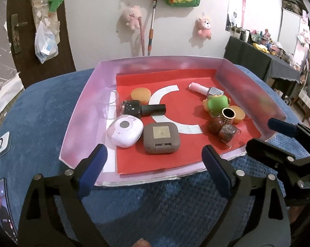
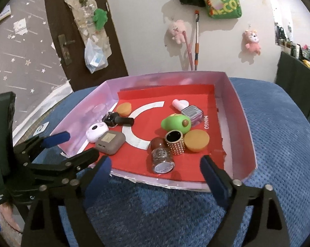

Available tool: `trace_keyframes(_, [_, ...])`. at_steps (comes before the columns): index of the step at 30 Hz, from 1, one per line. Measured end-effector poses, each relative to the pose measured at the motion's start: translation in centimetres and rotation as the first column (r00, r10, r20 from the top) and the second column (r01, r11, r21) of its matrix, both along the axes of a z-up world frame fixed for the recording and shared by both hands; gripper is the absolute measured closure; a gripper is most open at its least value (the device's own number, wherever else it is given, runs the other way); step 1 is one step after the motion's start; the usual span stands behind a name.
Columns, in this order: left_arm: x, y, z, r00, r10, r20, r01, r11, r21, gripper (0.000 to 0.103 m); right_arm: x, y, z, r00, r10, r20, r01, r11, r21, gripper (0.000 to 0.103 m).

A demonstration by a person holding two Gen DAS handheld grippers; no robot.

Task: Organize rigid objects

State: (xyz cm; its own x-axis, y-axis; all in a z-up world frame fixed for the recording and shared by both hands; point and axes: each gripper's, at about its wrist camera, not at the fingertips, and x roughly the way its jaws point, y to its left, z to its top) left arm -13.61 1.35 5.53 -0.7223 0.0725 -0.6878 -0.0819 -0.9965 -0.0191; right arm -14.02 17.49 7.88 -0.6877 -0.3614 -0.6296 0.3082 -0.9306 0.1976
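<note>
A pink-walled tray (image 1: 83,111) with a red floor sits on a blue cloth. On its left lie a white round case (image 1: 125,132), a brown square case (image 1: 161,138), a black starry bottle (image 1: 143,109), an orange lid (image 1: 140,94) and a clear cup (image 1: 107,103). On its right lie a green toy (image 2: 175,122), a gold studded cap (image 2: 175,142), a glitter bottle (image 2: 162,159) and a pink-capped bottle (image 2: 187,108). My left gripper (image 1: 153,154) hangs open over the near edge, holding nothing. My right gripper (image 2: 155,160) is open and empty there too.
The blue cloth (image 1: 155,205) covers the surface in front of the tray. A phone (image 1: 4,207) and a white device (image 1: 1,145) lie at the left. Plush toys (image 1: 131,17) hang on the far wall. A cluttered dark table (image 1: 257,61) stands at the right.
</note>
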Motion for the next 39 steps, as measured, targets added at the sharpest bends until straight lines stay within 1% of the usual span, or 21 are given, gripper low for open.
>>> trace_keyframes(4, [0.3,-0.1,-0.3,1.000,0.009,-0.005,-0.009,1.000,-0.010,0.004,0.7,-0.2,0.0,0.999,-0.039,-0.034,0.040,0.999,0.027,0.000])
trace_keyframes(7, [0.5,-0.1,-0.5,1.000,0.014,-0.008,-0.014,1.000,-0.016,0.003,0.9,-0.3,-0.1,0.998,-0.052,-0.043,0.053,0.998,0.035,0.000])
trace_keyframes(8, [0.5,-0.2,-0.6,1.000,0.015,-0.009,-0.015,1.000,-0.015,0.000,0.9,-0.4,-0.2,0.998,-0.056,-0.043,0.057,0.998,0.035,0.000])
trace_keyframes(11, [0.7,-0.4,-0.8,1.000,0.020,-0.014,-0.020,1.000,-0.009,0.000,0.9,-0.3,-0.5,0.997,-0.065,-0.032,0.066,0.997,0.027,0.000])
trace_keyframes(15, [0.7,-0.5,-1.0,1.000,0.027,-0.014,-0.028,1.000,-0.015,0.000,0.9,-0.5,-0.8,0.996,-0.075,-0.038,0.077,0.996,0.053,0.000])
trace_keyframes(23, [0.7,-0.8,-1.1,1.000,0.025,-0.011,-0.025,1.000,0.004,0.000,0.8,-0.5,-1.0,0.995,-0.086,-0.046,0.089,0.993,0.074,0.000])
trace_keyframes(28, [0.6,-0.9,-1.2,1.000,0.026,-0.007,-0.026,1.000,0.012,0.000,0.8,-0.5,-1.0,0.995,-0.085,-0.045,0.088,0.994,0.069,0.000])
trace_keyframes(39, [0.5,-0.8,-1.2,1.000,0.028,-0.010,-0.028,1.000,0.003,0.000,0.8,-0.5,-1.1,0.995,-0.085,-0.044,0.088,0.994,0.068,0.000])
